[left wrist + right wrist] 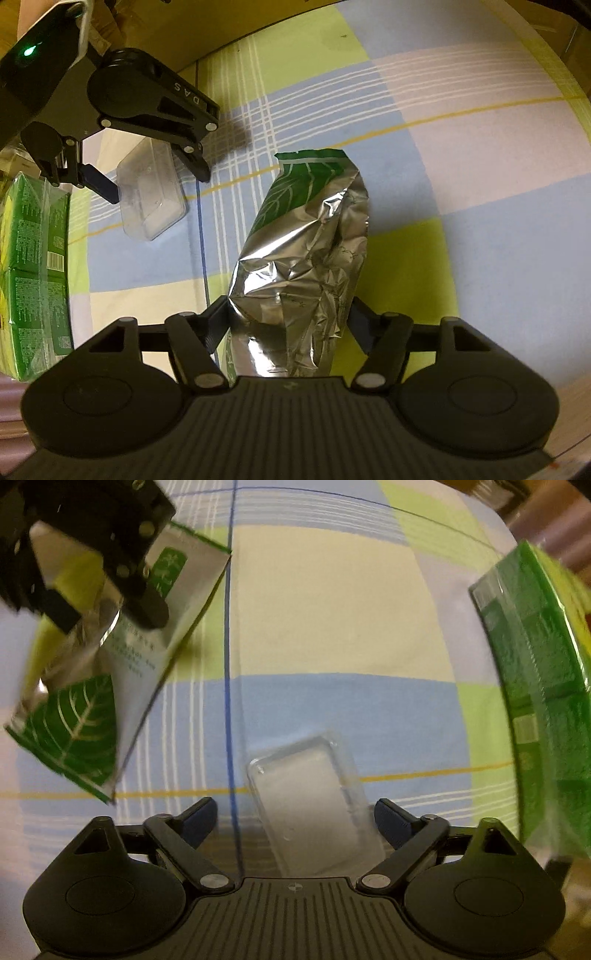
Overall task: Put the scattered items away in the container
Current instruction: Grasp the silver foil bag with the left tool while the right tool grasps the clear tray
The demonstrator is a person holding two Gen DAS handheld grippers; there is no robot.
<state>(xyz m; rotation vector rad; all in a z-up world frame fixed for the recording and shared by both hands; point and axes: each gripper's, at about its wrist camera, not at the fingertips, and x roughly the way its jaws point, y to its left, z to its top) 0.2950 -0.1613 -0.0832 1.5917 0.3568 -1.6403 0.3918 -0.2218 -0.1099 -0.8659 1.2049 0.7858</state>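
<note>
The left claw (291,325) grips a crinkled foil pouch (306,251), its two pads pressed into the bag's lower sides so the silver skin buckles between them. The pouch hangs lengthwise away from the claw, its green leaf-printed end farthest out, apparently raised clear of the checked cloth (461,155) so it can be carried off to wherever the items are being gathered; no container can be identified with certainty in either view.

The right claw (295,823) points steeply down with its jaws partly spread and nothing clamped. A clear plastic tray (314,808) lies flat on the cloth directly between and just ahead of its blue-padded fingers (391,823). The right finger stands just beside the tray's edge, the left finger well apart from it, so the pads do not yet press on it. The stance suggests the tray is the next item to be picked up, with the claw lined up across its short width.

Farther out, in the right wrist view, the pouch hangs tilted from the other claw at upper left. A green shrink-wrapped pack of cartons (535,686) stands along the right edge of the cloth, near the tray but not touching it.
</note>
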